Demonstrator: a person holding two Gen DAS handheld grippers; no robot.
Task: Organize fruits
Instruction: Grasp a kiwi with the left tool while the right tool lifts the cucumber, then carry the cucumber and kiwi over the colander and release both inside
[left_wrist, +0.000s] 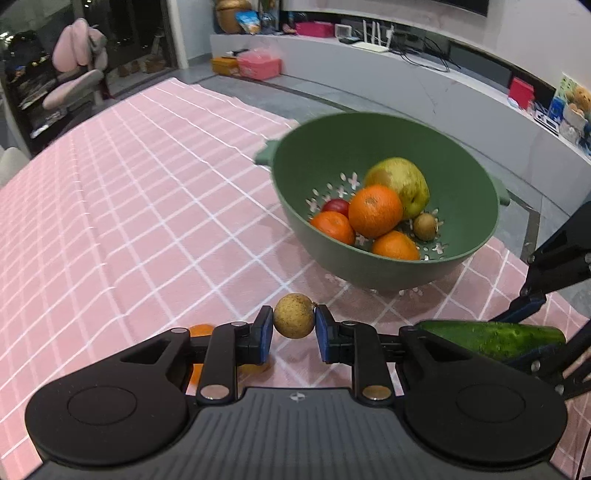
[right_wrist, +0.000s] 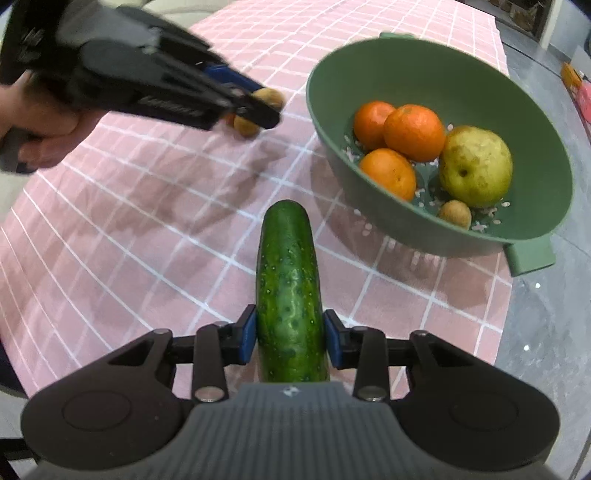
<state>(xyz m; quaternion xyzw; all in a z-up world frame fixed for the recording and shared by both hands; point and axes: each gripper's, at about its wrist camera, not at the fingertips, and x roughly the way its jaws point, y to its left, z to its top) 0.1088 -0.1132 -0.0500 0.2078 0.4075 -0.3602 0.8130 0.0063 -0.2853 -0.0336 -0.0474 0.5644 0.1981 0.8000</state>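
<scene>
The left gripper (left_wrist: 294, 329) was clenched on a small brown fruit (left_wrist: 294, 315), held clear of the pink-checked surface (left_wrist: 129, 206), presumably bound for the green colander (left_wrist: 476, 236) already holding oranges and a pear. The right gripper's (right_wrist: 290, 338) fingers grasped a cucumber (right_wrist: 290, 280) lengthwise, near the colander.

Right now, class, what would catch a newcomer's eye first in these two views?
The deep green plastic colander on the pink checked tablecloth, heaped with oranges and a pear. In front, the right tool grips a long dark green cucumber, while the left tool pinches a small round tan fruit.
</scene>
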